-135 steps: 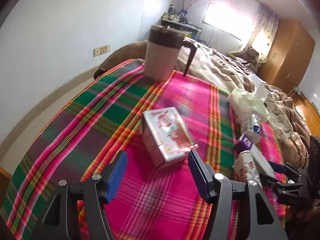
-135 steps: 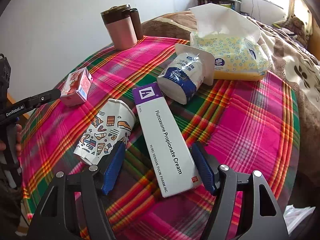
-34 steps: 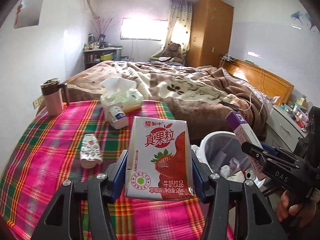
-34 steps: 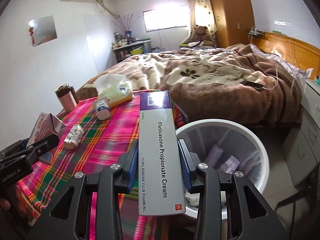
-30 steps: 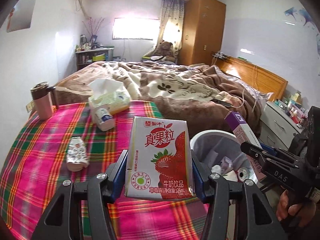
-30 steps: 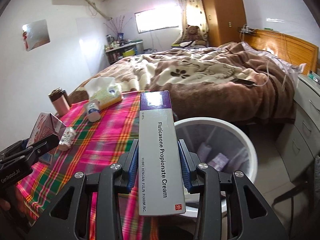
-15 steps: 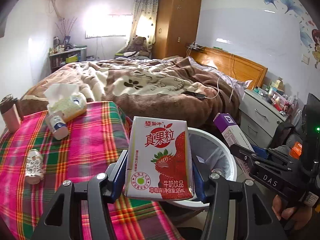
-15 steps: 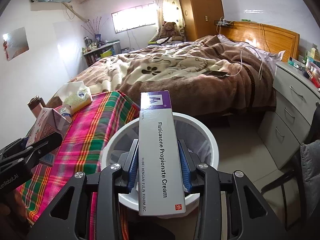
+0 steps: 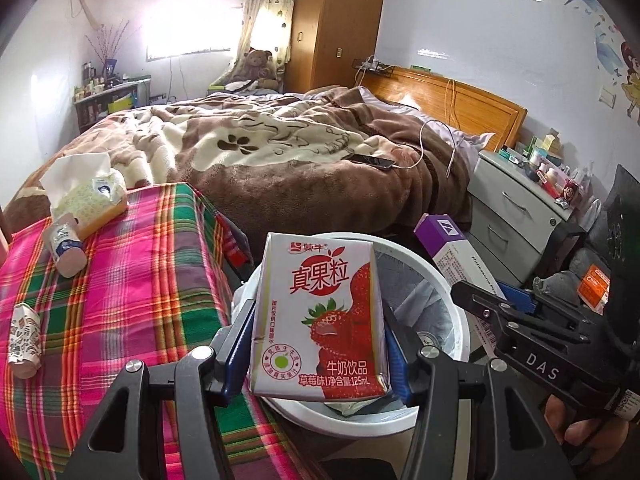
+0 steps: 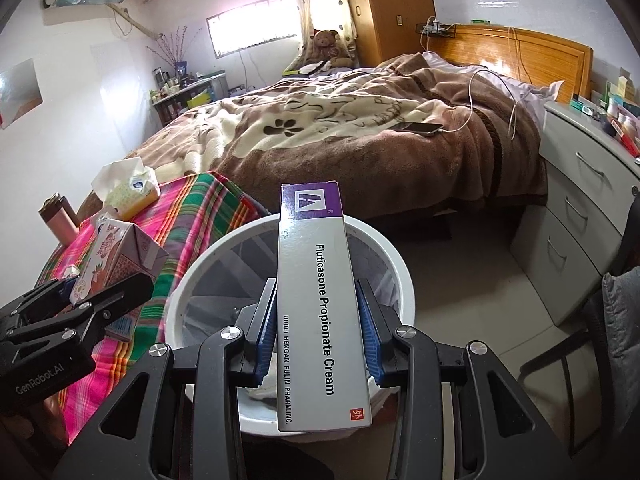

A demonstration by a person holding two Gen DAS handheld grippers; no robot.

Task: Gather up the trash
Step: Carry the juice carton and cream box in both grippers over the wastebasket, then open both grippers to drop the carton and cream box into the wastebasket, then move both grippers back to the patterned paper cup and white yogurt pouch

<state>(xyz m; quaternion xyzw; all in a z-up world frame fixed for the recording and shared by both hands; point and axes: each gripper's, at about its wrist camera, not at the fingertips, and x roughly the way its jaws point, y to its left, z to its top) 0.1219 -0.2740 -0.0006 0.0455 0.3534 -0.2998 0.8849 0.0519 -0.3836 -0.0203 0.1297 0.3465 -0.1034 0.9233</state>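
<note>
L gripper [image 9: 318,344] clamps the strawberry milk carton [image 9: 318,320] by its 2 sides, R gripper [image 10: 316,332] the cream box [image 10: 320,312]; both over the white bin [image 10: 400,276]. Judged light, crushable cardboard.

Bedroom behind the plaid table

A bed [image 10: 360,128] with a brown paw-print blanket fills the middle of the frame — a phone [image 10: 420,128] on a white cable lies on it. A teddy bear [image 10: 326,46] sits by the window at top centre, a wooden wardrobe [image 10: 384,8] beside it, and grey drawers [image 10: 580,208] at right.
</note>
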